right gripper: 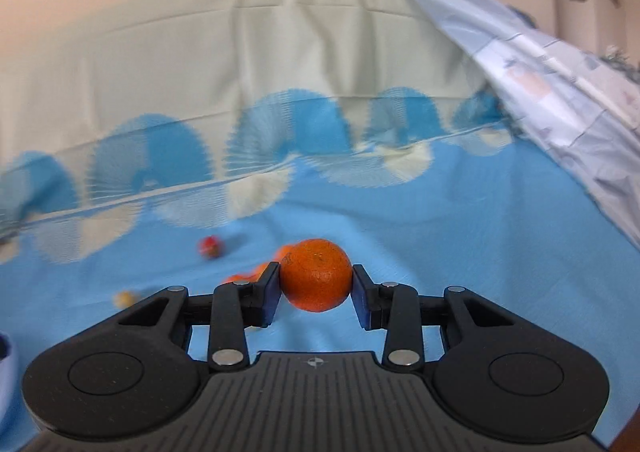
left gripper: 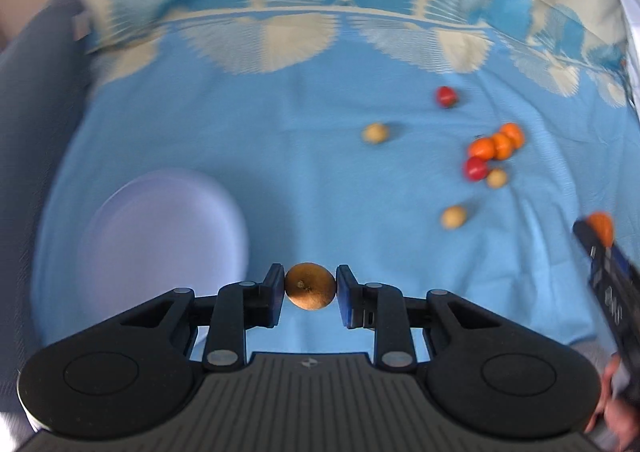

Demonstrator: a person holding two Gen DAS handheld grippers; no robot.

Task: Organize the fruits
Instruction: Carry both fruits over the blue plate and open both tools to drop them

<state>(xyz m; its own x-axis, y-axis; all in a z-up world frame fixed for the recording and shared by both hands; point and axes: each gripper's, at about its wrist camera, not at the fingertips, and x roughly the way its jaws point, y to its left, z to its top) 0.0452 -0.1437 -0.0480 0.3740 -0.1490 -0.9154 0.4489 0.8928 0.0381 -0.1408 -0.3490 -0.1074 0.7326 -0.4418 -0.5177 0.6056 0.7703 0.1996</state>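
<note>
Plate [left gripper: 160,236] sits left on the cloth-covered table [left gripper: 320,172]; loose fruits scattered well right of it: a touching cluster [left gripper: 494,152], three singles near it [left gripper: 375,133] [left gripper: 447,96] [left gripper: 453,216].

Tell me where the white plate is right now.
In the left wrist view, the white plate lies on the blue cloth at lower left, just left of the left gripper.

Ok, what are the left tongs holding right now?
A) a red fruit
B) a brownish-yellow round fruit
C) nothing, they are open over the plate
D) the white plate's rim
B: in the left wrist view the left tongs are shut on a brownish-yellow round fruit, with both pads against its sides; the white plate lies on the cloth to the left.
</note>
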